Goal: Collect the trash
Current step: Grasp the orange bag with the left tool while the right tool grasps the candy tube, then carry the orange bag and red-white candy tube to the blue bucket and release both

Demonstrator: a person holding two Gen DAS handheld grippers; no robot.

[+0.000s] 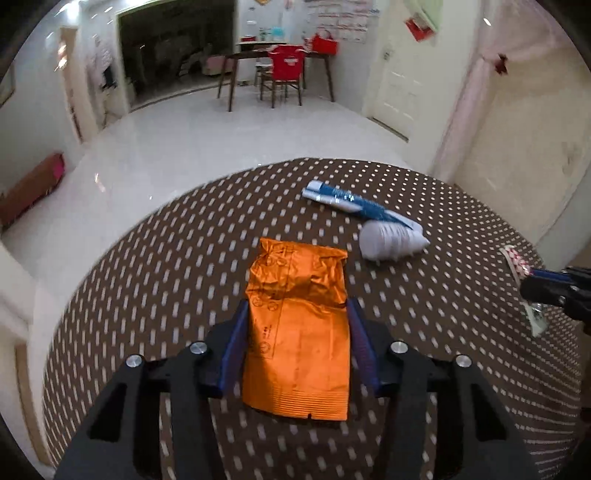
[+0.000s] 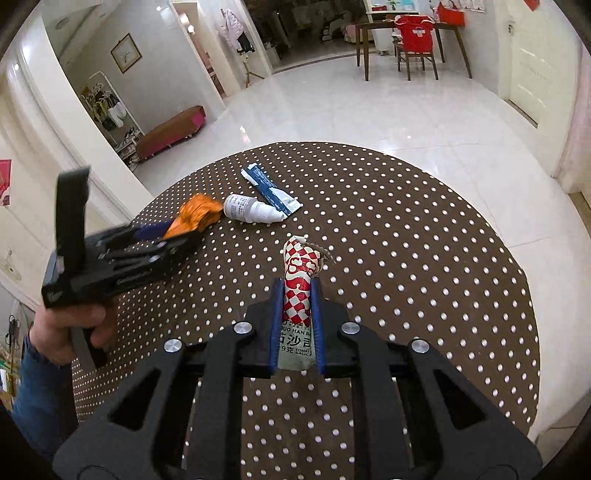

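My left gripper [image 1: 297, 306] is shut on an orange foil packet [image 1: 299, 325], held above the round brown polka-dot table [image 1: 184, 258]. The packet also shows in the right wrist view [image 2: 194, 216], with the left gripper [image 2: 166, 234] at the table's left. My right gripper [image 2: 298, 286] is shut on a red-and-white checkered sauce sachet [image 2: 300, 280], which also shows at the right edge of the left wrist view [image 1: 517, 264]. A small white dropper bottle [image 2: 251, 209] lies on its side next to a blue-and-white wrapper [image 2: 269, 190] at the table's far side.
The table's far edge drops to a glossy white tiled floor [image 2: 351, 110]. A wooden desk with a red-covered chair [image 2: 415, 33] stands far back. A brown bench [image 2: 170, 131] sits by the left wall.
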